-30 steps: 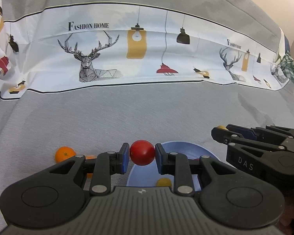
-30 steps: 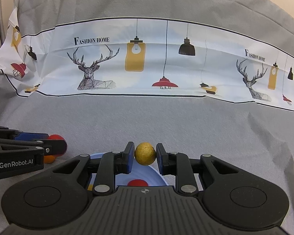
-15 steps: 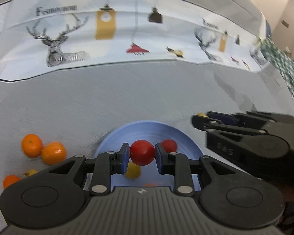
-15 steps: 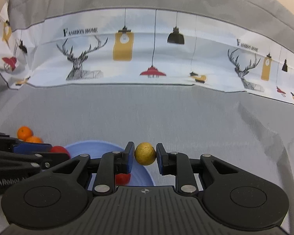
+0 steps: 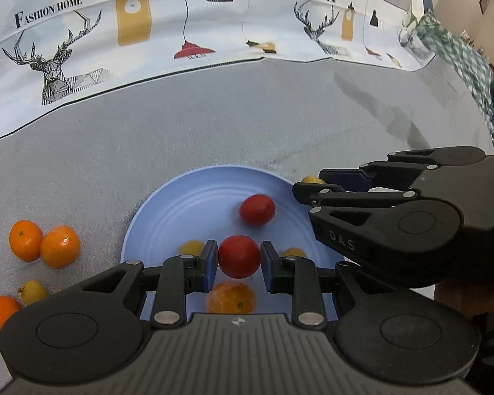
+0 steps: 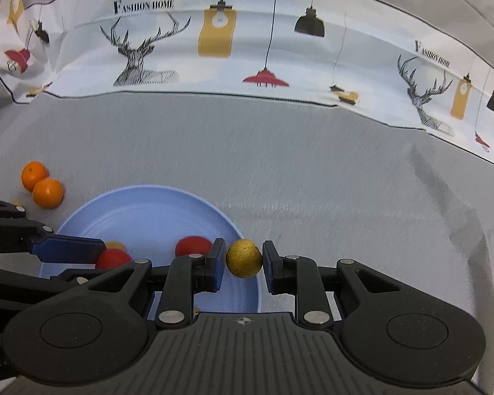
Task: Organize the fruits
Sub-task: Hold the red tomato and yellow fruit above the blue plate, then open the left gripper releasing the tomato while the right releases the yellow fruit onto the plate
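My left gripper (image 5: 239,263) is shut on a red tomato (image 5: 239,256) and hangs over the near part of the blue plate (image 5: 194,197). On the plate lie another red tomato (image 5: 257,209), an orange (image 5: 231,297) and two small yellow fruits (image 5: 191,247). In the right wrist view my right gripper (image 6: 243,263) is shut on a small golden-yellow fruit (image 6: 243,258) above the right rim of the plate (image 6: 141,204). The left gripper's fingers (image 6: 66,248) reach in from the left there, holding the red tomato (image 6: 112,259).
Loose oranges (image 5: 44,244) and a small yellow fruit (image 5: 33,291) lie on the grey cloth left of the plate. A printed deer-and-lamp band (image 5: 181,33) runs across the far side. A green checked cloth (image 5: 457,52) lies at the far right.
Both grippers have tipped downward and sunk toward the plate, still holding their fruits. The plate and loose oranges have come fully into view.
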A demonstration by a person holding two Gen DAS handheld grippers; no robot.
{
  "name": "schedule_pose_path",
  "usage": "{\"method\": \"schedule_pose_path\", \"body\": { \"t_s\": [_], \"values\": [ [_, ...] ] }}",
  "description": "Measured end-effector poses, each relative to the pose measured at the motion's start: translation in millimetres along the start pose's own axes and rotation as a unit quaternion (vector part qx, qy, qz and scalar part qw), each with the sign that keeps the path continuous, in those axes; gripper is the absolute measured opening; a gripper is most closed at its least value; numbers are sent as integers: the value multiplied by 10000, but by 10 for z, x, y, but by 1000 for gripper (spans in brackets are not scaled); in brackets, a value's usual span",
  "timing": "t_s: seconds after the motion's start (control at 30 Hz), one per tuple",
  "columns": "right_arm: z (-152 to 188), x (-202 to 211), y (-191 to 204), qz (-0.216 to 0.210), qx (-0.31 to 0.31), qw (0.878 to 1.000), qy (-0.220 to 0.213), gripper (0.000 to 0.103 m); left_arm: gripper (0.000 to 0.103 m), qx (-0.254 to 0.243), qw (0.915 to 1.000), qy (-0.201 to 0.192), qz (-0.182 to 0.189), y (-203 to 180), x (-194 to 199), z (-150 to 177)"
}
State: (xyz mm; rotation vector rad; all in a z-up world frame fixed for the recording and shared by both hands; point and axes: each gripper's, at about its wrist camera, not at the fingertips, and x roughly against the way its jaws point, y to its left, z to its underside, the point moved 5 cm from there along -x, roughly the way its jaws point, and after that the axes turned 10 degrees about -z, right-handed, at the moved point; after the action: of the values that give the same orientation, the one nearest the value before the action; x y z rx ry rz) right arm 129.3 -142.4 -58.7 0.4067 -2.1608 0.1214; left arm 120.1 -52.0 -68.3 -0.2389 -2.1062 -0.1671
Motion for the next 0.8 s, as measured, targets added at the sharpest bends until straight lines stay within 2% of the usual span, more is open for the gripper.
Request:
{"method": "schedule_pose_path", "body": {
  "t_s": [0.33,0.8],
  "values": [
    [39,-69,15,-38,-9,9998,213,25,31,-53,10000,37,-27,-2,-2,2],
    [43,-91,14,-28,11,9997,254,25,31,-58,10000,51,-33,3,5,1]
  ]
}}
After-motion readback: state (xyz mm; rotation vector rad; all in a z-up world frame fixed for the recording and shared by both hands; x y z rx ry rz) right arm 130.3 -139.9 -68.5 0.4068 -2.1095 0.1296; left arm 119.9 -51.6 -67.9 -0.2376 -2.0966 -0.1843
